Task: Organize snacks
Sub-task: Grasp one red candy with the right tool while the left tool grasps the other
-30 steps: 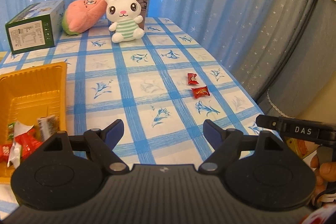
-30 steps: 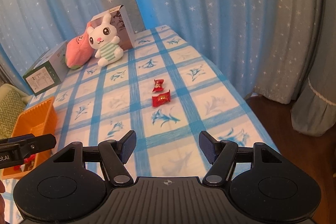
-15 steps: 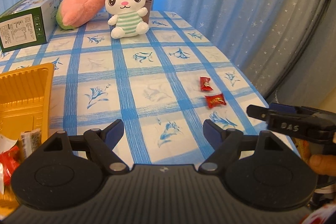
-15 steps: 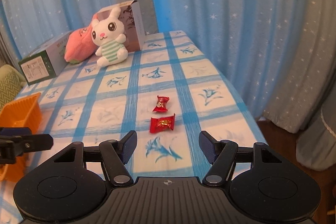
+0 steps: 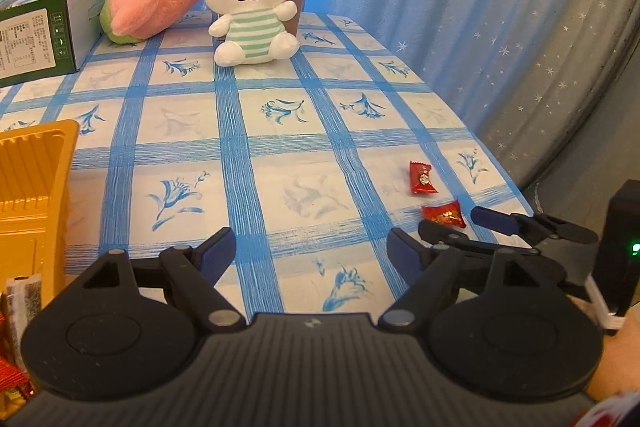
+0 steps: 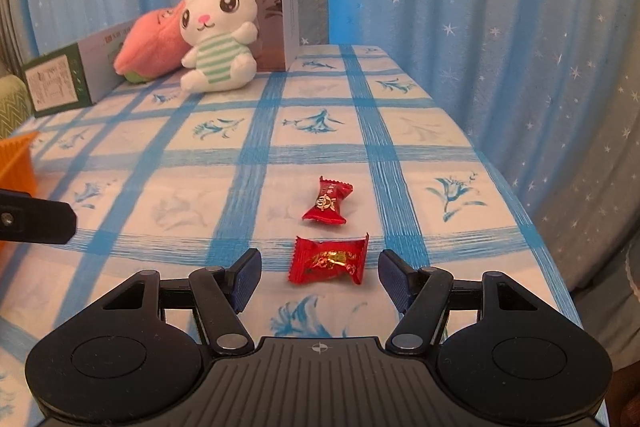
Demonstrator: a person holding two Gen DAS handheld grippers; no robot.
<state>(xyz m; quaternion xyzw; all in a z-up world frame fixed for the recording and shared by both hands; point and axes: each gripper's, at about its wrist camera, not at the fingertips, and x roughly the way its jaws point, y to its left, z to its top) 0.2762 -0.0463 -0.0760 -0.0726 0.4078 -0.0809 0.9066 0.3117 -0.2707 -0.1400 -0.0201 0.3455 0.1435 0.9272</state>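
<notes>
Two red wrapped candies lie on the blue-checked tablecloth near the right edge. In the right wrist view the nearer candy [image 6: 328,261] lies between my open right gripper's [image 6: 318,269] fingers, and the farther candy [image 6: 328,203] lies just beyond. In the left wrist view both candies show, the nearer [image 5: 443,213] and the farther [image 5: 421,178], with the right gripper [image 5: 468,223] reaching in beside them. My left gripper [image 5: 310,251] is open and empty over the table's front. An orange tray [image 5: 36,163] with several snack packets stands at the left.
A white plush rabbit [image 6: 218,39], a pink plush [image 6: 154,39], a grey carton [image 6: 280,15] and a green box [image 6: 60,79] stand at the back. Blue star curtains hang behind and to the right. The table edge [image 6: 520,211] drops off right of the candies.
My right gripper has moved forward and down until the nearer candy lies between its fingers. My left gripper has shifted right, away from the tray. Both stayed open.
</notes>
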